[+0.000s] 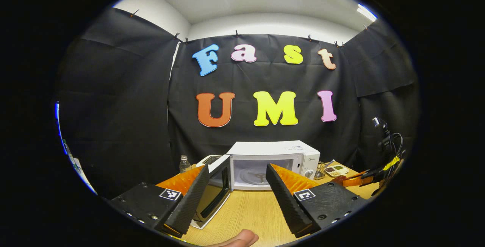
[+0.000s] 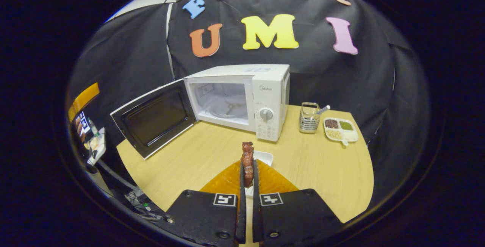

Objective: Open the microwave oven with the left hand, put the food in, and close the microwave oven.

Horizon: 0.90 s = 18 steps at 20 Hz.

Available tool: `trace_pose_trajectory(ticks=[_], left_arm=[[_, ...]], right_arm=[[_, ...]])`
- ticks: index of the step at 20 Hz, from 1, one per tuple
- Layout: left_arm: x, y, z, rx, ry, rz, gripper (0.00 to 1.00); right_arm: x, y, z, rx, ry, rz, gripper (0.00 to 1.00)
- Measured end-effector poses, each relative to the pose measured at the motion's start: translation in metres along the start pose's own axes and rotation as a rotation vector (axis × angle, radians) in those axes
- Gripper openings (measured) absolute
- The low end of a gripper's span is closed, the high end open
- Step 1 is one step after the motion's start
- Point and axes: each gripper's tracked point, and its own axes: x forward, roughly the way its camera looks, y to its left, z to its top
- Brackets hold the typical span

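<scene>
Right claw (image 2: 247,186) clamped on the food (image 2: 247,163), held upright. Open microwave cavity (image 2: 221,101) ahead and slightly left of it, door (image 2: 153,118) swung aside. Left claw (image 1: 237,190) spread wide, empty.

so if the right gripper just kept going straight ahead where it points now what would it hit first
Probably the microwave's control panel, right of the open cavity. The right gripper, shut on the food, has bare table ahead; depth is unclear.

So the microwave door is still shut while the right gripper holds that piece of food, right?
Not quite: the microwave door is swung wide open, as the right gripper view shows. The right gripper does hold the food.
</scene>
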Motion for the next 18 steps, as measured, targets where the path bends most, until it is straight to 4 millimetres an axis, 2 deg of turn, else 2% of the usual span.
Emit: trace_pose_trajectory(ticks=[3,6,12,16,18], left_arm=[[-0.004,0.011,-0.007,-0.011,0.005,0.0,0.92],[-0.006,0.022,-0.015,-0.026,0.016,0.005,0.92],[-0.011,0.039,-0.018,-0.047,0.036,0.008,0.92],[-0.008,0.041,-0.025,-0.044,0.057,-0.002,0.92],[-0.006,0.043,-0.025,-0.037,0.062,-0.005,0.92]], right_arm=[[0.009,0.027,0.012,-0.04,-0.042,-0.022,0.1],[0.032,0.048,0.022,-0.049,-0.073,-0.052,0.1],[0.105,0.074,0.04,0.022,-0.066,-0.095,0.1],[0.161,0.091,0.046,0.063,-0.055,-0.108,0.1],[0.187,0.1,0.056,0.071,-0.058,-0.123,0.1]])
